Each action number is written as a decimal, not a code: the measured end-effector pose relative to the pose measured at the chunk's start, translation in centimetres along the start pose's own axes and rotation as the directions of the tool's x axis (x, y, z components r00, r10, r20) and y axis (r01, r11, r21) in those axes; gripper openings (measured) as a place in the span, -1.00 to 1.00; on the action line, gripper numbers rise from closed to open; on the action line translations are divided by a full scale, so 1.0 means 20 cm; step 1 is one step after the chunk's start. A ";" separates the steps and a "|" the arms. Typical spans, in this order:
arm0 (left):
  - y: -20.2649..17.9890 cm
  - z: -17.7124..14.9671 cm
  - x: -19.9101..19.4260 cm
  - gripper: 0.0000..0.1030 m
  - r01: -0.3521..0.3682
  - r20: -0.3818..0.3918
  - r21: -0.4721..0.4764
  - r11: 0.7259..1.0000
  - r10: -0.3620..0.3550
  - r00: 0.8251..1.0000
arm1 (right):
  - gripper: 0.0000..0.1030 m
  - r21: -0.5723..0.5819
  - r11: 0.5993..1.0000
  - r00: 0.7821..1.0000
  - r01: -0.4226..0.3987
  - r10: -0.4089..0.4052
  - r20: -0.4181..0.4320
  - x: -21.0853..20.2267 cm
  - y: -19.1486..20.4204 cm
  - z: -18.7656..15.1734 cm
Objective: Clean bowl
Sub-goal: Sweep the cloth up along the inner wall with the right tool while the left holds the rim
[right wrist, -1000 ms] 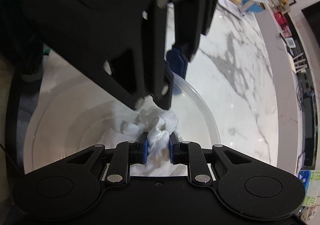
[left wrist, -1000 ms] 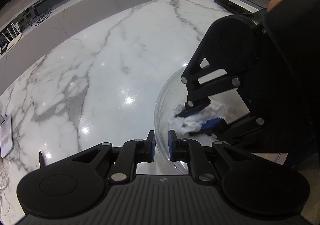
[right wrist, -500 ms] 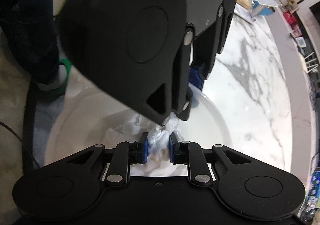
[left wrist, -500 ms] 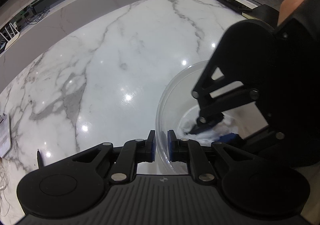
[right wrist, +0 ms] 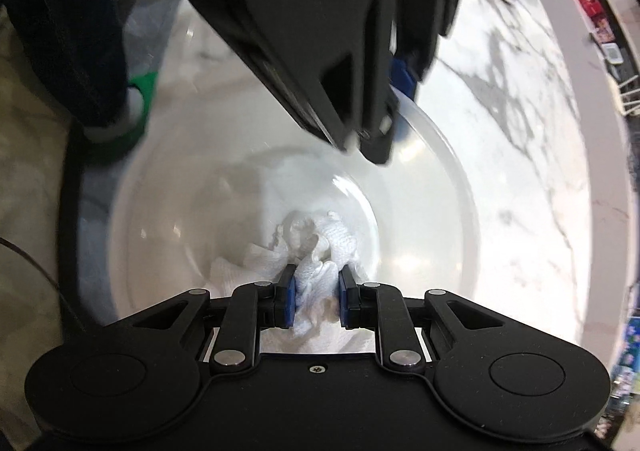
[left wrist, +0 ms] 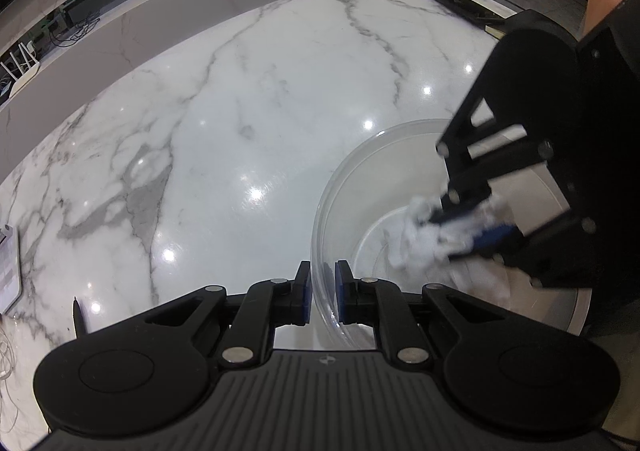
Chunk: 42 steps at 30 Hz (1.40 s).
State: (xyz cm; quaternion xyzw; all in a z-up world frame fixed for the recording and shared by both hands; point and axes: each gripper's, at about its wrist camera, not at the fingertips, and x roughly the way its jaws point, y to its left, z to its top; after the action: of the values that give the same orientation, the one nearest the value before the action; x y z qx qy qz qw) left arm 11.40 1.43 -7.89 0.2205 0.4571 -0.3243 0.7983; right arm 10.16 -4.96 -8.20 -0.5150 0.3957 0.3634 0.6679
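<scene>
Clear bowl (left wrist: pixel 340 187), one, rim pinched by left gripper (left wrist: pixel 322 293); right gripper (right wrist: pixel 316 301) clenches one, seemingly paper, towel (right wrist: pixel 320 251).

The left gripper (left wrist: pixel 322 293) pinches the near rim of a clear bowl (left wrist: pixel 340 187), one blue pad outside the wall and one inside. The bowl stands on a white marble table (left wrist: pixel 224 123) with grey veins. Inside it, the right gripper (left wrist: pixel 466 229) clamps a crumpled white cloth (left wrist: pixel 416 241) low against the bowl's bottom. A dark flat phone (left wrist: pixel 460 3) lies at the table's far edge, and a pen (left wrist: pixel 78 317) lies near the left edge.
</scene>
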 end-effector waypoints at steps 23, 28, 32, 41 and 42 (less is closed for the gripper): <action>-0.01 0.00 0.01 -0.79 -0.006 -0.004 -0.006 1.000 0.006 1.000 | -0.67 0.132 0.982 0.970 0.138 -0.161 0.183 -0.13 0.00 -0.01; -0.02 0.00 0.00 -0.78 -0.008 -0.004 -0.002 1.000 0.008 1.000 | -0.67 0.170 0.973 0.977 0.158 -0.179 0.117 -0.13 -0.02 -0.03; -0.02 -0.01 0.00 -0.78 -0.009 -0.004 0.003 1.000 0.009 1.000 | -0.67 0.174 0.971 0.981 0.165 -0.180 0.075 -0.14 -0.01 -0.06; -0.03 -0.01 -0.01 -0.77 -0.005 -0.005 0.014 1.000 0.005 1.000 | -0.67 0.175 0.970 0.983 0.167 -0.177 0.042 -0.18 0.02 -0.10; -0.02 -0.02 -0.01 -0.76 -0.004 -0.004 0.015 1.000 0.004 1.000 | -0.67 0.178 0.969 0.982 0.172 -0.183 0.047 -0.17 0.02 -0.10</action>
State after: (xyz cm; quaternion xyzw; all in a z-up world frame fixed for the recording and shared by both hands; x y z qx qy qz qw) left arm 10.83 1.34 -7.96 0.2280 0.4559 -0.3259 0.7962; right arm 8.09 -7.13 -5.50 -0.4768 0.3567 0.2823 0.7521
